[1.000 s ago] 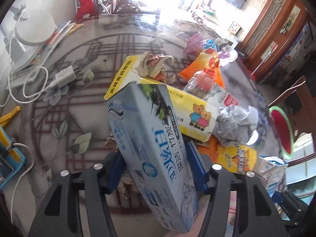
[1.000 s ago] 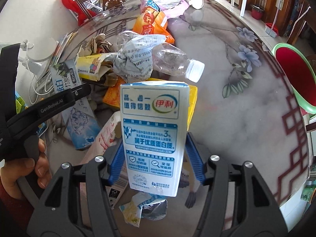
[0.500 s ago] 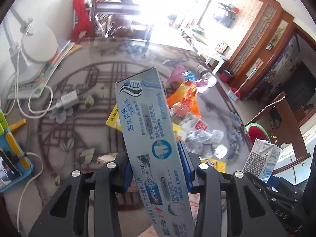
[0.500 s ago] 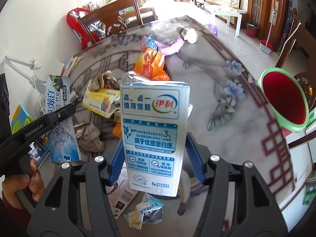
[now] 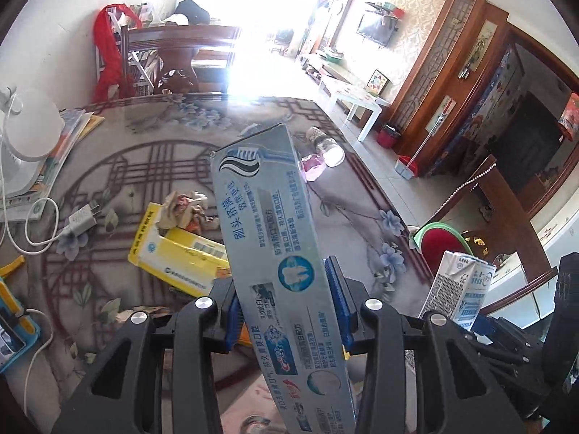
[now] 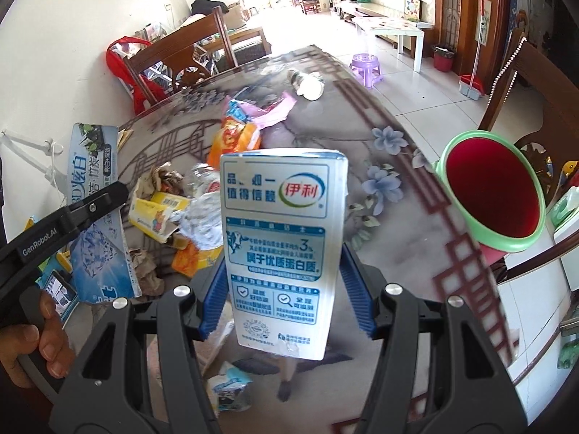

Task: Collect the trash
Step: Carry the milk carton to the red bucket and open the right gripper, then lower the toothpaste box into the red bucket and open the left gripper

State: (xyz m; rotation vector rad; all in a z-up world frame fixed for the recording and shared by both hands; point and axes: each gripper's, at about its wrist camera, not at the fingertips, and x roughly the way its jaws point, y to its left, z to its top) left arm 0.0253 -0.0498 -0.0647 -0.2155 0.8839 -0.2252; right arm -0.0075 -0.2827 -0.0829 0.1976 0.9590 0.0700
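My left gripper (image 5: 286, 307) is shut on a long grey-blue toothpaste box (image 5: 275, 238), held up above the table; it also shows in the right wrist view (image 6: 96, 213). My right gripper (image 6: 286, 289) is shut on a white and blue milk carton (image 6: 280, 246), held upright above the table; it also shows in the left wrist view (image 5: 459, 289). A red bin with a green rim (image 6: 492, 188) stands off the table's right edge, also in the left wrist view (image 5: 439, 242). More trash lies on the table: a yellow box (image 5: 177, 256), an orange bag (image 6: 235, 137), a crumpled wrapper (image 6: 202, 220).
A glass-topped table (image 5: 144, 166) carries a charger with cable (image 5: 77, 220), papers and a white lamp (image 5: 29, 126) at the left. A tipped bottle (image 6: 307, 85) lies at the far side. Wooden chairs (image 6: 188, 50) stand behind and to the right.
Both grippers have risen from the table with their boxes. The views now look further over the table, and the red bin has come closer in the right wrist view.
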